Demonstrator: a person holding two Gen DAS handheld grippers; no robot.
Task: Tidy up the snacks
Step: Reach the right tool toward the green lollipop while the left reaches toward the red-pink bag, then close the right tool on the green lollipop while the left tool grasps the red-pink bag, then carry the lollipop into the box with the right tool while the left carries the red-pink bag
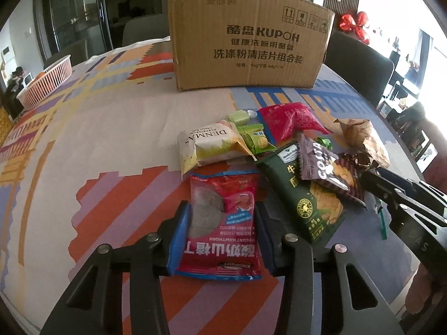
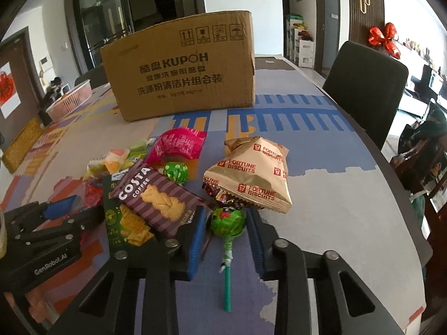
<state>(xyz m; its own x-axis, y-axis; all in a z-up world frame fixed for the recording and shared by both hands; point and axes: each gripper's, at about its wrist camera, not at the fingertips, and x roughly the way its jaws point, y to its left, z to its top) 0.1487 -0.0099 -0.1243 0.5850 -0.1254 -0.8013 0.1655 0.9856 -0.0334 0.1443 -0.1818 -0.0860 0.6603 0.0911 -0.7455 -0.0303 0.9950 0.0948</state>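
A pile of snacks lies on the patterned tablecloth in front of a brown cardboard box (image 1: pixel 248 36). My left gripper (image 1: pixel 222 217) is open, its blue-padded fingers on either side of a red yogurt hawthorn packet (image 1: pixel 223 217) lying flat. My right gripper (image 2: pixel 226 229) is open around a green-wrapped lollipop (image 2: pixel 226 223) whose stick points toward the camera. Beside them lie a Costa biscuit pack (image 2: pixel 156 198), a dark green cracker pack (image 1: pixel 307 195), a gold Fortune Biscuits bag (image 2: pixel 251 176), a Denmas packet (image 1: pixel 209 145) and a pink bag (image 1: pixel 290 120).
A pink slatted basket (image 1: pixel 44 81) stands at the table's far left. A dark chair (image 2: pixel 366 86) stands at the right edge of the table. The box (image 2: pixel 181 75) stands behind the pile. The right gripper body (image 1: pixel 405 203) shows in the left wrist view.
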